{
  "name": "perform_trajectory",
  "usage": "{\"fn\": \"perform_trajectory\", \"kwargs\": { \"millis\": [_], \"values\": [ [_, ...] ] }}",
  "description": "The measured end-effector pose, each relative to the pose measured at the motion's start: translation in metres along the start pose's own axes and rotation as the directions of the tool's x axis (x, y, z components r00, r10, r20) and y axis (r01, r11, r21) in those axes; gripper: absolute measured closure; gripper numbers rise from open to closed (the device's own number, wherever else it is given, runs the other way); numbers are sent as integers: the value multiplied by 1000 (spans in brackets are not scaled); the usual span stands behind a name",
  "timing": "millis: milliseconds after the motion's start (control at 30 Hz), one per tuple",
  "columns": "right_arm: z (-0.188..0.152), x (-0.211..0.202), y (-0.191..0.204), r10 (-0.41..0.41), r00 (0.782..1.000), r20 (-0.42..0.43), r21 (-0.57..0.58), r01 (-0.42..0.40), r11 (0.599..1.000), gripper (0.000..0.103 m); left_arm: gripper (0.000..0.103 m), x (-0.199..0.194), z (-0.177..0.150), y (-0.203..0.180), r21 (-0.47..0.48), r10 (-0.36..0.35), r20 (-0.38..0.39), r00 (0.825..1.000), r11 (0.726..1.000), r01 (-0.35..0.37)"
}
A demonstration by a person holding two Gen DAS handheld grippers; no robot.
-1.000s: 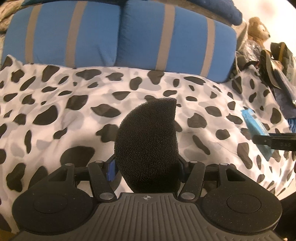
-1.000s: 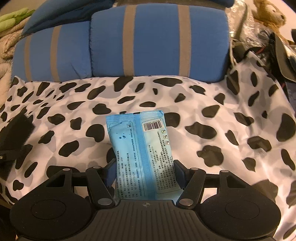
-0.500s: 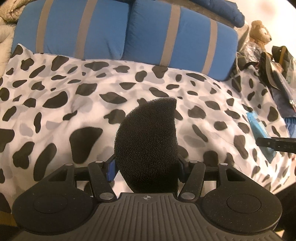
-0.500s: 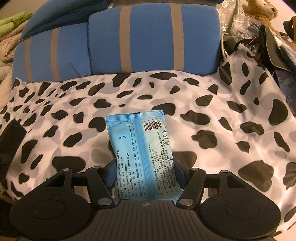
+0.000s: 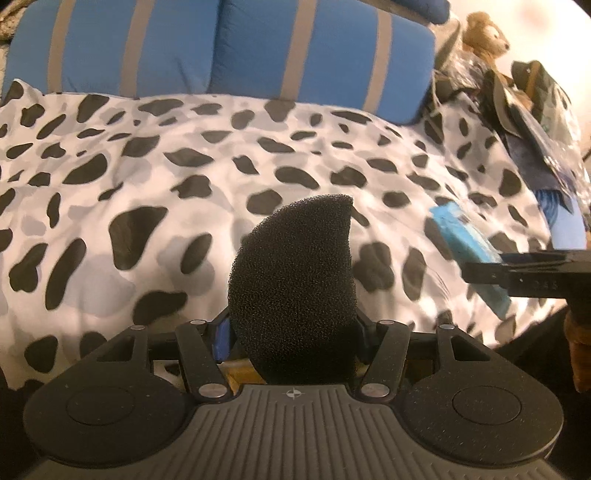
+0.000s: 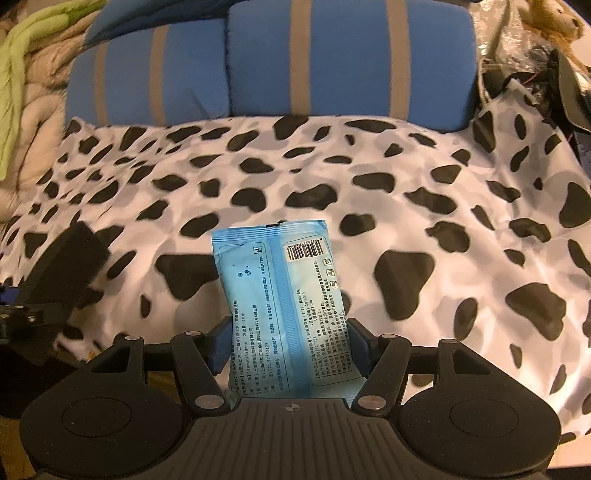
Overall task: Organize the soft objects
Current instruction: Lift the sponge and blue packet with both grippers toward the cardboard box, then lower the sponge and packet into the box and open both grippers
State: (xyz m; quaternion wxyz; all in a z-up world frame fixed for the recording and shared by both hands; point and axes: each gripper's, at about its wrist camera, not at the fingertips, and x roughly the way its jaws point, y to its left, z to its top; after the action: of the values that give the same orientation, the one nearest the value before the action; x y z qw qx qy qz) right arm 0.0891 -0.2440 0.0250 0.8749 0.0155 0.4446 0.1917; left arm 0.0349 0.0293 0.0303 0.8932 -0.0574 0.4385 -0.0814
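- My left gripper (image 5: pixel 293 332) is holding a black foam sponge (image 5: pixel 295 280); its fingers are clamped on the sponge's lower part, one on each side, and the rounded body is standing up between them with its pointed corner at the upper right.
- My right gripper (image 6: pixel 288 343) is holding a light blue wipes packet (image 6: pixel 280 295); its fingers are clamped on the packet's lower half, and the barcode end is pointing away from me.
- Both held items are hanging above the bed cover (image 6: pixel 406 206), white with black and grey spots, and neither is touching it.
- In the left wrist view, the wipes packet (image 5: pixel 465 251) is showing side-on at the right edge, gripped by a black finger of my right gripper (image 5: pixel 517 273).
- In the right wrist view, the sponge (image 6: pixel 70 258) is appearing blurred at the left edge, with part of my left gripper (image 6: pixel 26 314) beneath it.
- Two blue pillows with tan stripes (image 5: pixel 317 51) are lying side by side, touching, along the far edge of the spotted cover.
- A brown teddy bear (image 5: pixel 484 33) is sitting at the far right, behind the right-hand pillow, above a heap of dark bags and clear plastic wrap (image 5: pixel 528 110) that I cannot make out in detail.
- A cream knitted blanket (image 6: pixel 40 122) with a green cloth (image 6: pixel 18 74) on it is lying to the left of the pillows.
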Motion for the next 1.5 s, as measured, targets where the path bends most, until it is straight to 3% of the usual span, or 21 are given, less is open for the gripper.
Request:
{"fn": "perform_trajectory", "kwargs": {
  "millis": [300,633,1033,1200,1500],
  "values": [
    [-25,-4,26,17,996,-93,-46,-21,999,37,45,5,-20,-17,48,-24,-111,994,998,30],
    [-50,0,50,27,974,-224,-92,-49,995,37,44,11,-37,-30,79,10,-208,978,997,7],
    [-71,12,66,16,931,-365,-127,-67,990,36,44,24,-51,-32,69,45,-341,939,997,-22],
    [-71,16,67,14,923,-385,-125,-67,990,36,44,28,-52,-31,70,49,-366,929,997,-25],
    [-71,17,67,16,920,-391,-120,-68,990,36,44,30,-51,-32,68,49,-371,927,997,-26]
  ]
}}
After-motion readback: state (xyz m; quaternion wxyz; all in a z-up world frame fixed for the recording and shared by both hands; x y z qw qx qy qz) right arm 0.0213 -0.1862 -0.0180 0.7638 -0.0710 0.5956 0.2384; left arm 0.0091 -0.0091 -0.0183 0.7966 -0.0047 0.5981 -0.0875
